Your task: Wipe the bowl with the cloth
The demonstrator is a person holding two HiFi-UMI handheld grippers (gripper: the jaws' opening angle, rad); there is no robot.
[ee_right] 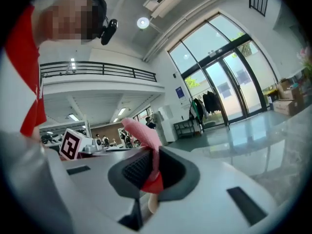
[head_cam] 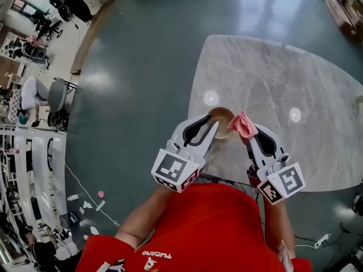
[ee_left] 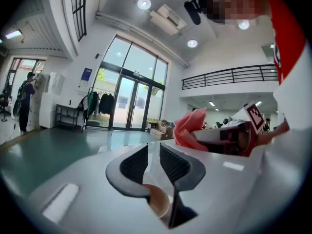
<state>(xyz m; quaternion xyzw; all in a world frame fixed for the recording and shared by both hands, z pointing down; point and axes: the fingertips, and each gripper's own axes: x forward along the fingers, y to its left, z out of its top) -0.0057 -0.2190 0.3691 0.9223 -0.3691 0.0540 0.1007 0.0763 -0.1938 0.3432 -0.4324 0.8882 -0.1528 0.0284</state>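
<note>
Wiping looks barely under way as a person in a red shirt (head_cam: 198, 225), low in the head view, works two hand-held grippers at the near edge of a marble table (head_cam: 283, 67). At lower centre the left gripper (head_cam: 212, 124) meets the tan bowl (head_cam: 221, 118). In its own view the jaws stand a narrow gap apart with the bowl's rim showing low in that gap. It appears to pinch the rim, though contact is hard to confirm. Just right of it, the right gripper (head_cam: 249, 136) is clamped on a pink cloth (head_cam: 244, 124), whose loose end sticks up past the pads. The cloth sits against the bowl's right rim rather than plainly inside it. Judged from this, bowl and cloth are both in hand and side by side. Rubbing the inside is what remains, and no view shows how clean the bowl is. Beyond the table, toward the upper left, stretches a green floor (head_cam: 142, 50).
</note>
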